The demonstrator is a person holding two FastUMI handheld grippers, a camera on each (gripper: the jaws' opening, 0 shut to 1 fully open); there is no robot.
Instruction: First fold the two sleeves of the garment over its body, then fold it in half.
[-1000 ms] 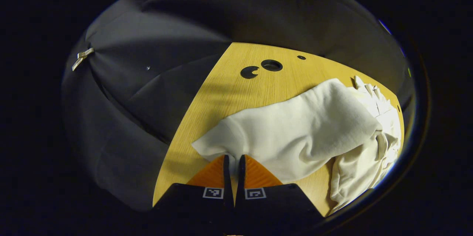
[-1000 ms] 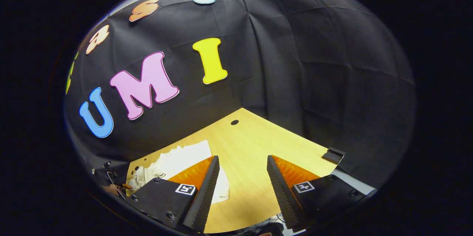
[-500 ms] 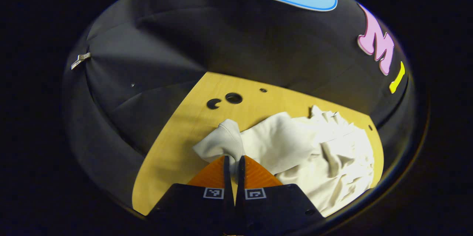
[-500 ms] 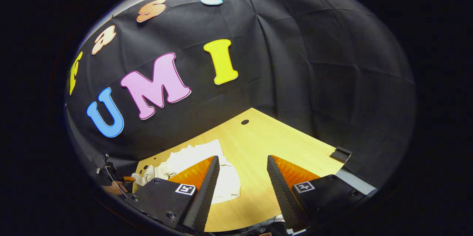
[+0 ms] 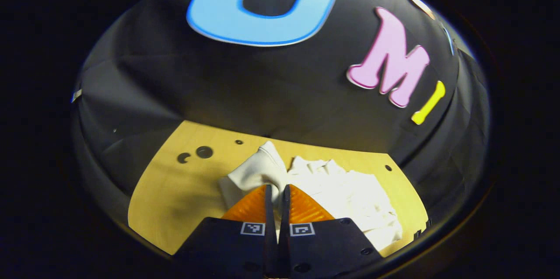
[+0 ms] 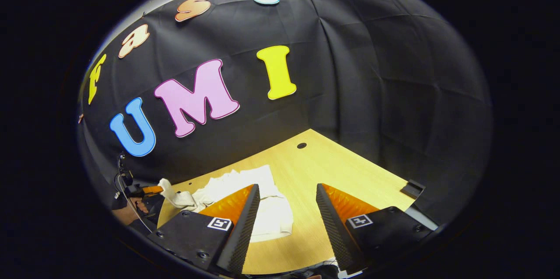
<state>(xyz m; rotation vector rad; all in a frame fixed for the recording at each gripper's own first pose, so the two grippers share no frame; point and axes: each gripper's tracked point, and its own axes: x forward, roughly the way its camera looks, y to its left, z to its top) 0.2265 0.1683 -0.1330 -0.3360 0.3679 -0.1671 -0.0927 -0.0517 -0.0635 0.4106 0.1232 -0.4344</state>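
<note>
A white garment (image 5: 345, 193) lies crumpled on the wooden table (image 5: 175, 191). My left gripper (image 5: 276, 189) is shut on one of its sleeves (image 5: 258, 172), which hangs bunched above the fingers and off the table. In the right gripper view the garment (image 6: 245, 189) lies left of centre, with the lifted sleeve (image 6: 173, 193) at its far left, pinched by the left gripper (image 6: 148, 190) in a hand. My right gripper (image 6: 286, 189) stands open over the table's near part, nothing between its fingers.
The table has round holes near its far left corner (image 5: 204, 152) and one small hole at the far right (image 6: 301, 145). A small dark bracket (image 6: 412, 189) sits at the table's right edge. Black cloth walls close in behind the table.
My left gripper has lifted the sleeve up and carried it toward the garment's body. The right gripper has barely shifted and stays open.
</note>
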